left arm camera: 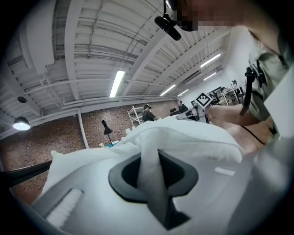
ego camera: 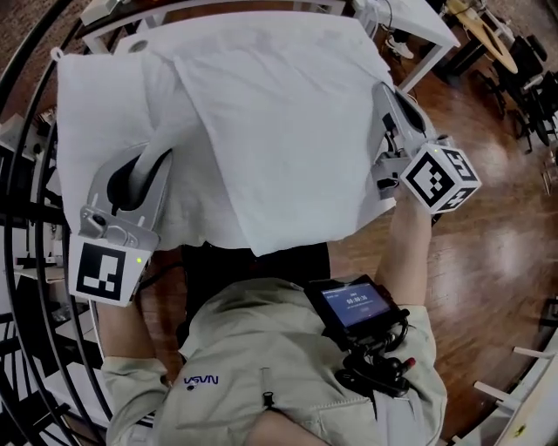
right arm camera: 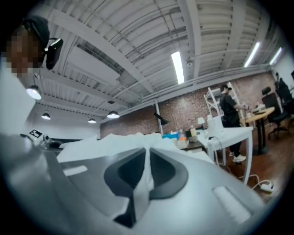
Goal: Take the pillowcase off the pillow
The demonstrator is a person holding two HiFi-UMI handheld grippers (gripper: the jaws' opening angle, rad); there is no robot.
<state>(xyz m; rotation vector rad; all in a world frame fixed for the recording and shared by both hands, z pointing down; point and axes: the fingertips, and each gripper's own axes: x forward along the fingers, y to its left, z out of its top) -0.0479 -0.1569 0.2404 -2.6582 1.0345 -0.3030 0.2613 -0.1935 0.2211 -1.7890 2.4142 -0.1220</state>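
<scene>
The white pillow in its pillowcase lies across the table in front of me, with a flat fold of cloth draped over its middle down to the near edge. My left gripper is at the pillow's left side, shut on a thick pinch of white cloth that runs between its pads. My right gripper is at the pillow's right edge, shut on a thin fold of the same white cloth. Both grippers point level along the pillow. The pillow's far side is hidden behind the bulging fabric in both gripper views.
The white table ends just right of the pillow, with wooden floor beyond. Dark curved rails run along the left. A small screen device hangs on my chest. In the right gripper view a person stands by another white table.
</scene>
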